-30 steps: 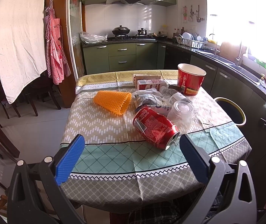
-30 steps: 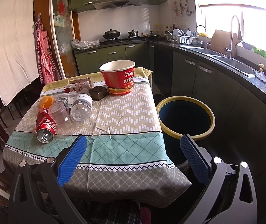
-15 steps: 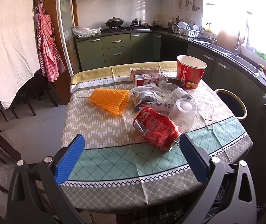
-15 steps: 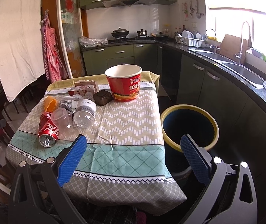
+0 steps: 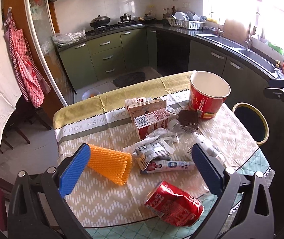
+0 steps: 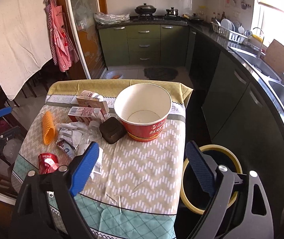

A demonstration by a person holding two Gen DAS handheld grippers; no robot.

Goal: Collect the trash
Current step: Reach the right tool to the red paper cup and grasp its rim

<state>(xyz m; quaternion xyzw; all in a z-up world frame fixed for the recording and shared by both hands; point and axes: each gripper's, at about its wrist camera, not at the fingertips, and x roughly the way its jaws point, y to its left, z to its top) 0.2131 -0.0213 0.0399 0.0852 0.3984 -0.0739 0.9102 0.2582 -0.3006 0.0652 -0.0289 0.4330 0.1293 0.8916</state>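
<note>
Trash lies on the cloth-covered table: a crushed red cola can, an orange foam net, crumpled wrappers, a red-and-white carton, a clear plastic bottle, a dark brown lid and a big red paper bucket. My left gripper is open above the net and wrappers. My right gripper is open above the table's near right part, beside the bin.
A yellow-rimmed dark bin stands on the floor right of the table. Green kitchen cabinets, a counter and a sink run behind and to the right. A white sheet and a red apron hang at the left.
Both grippers have moved up and forward over the table and now look down on the trash. Both stay open and empty.
</note>
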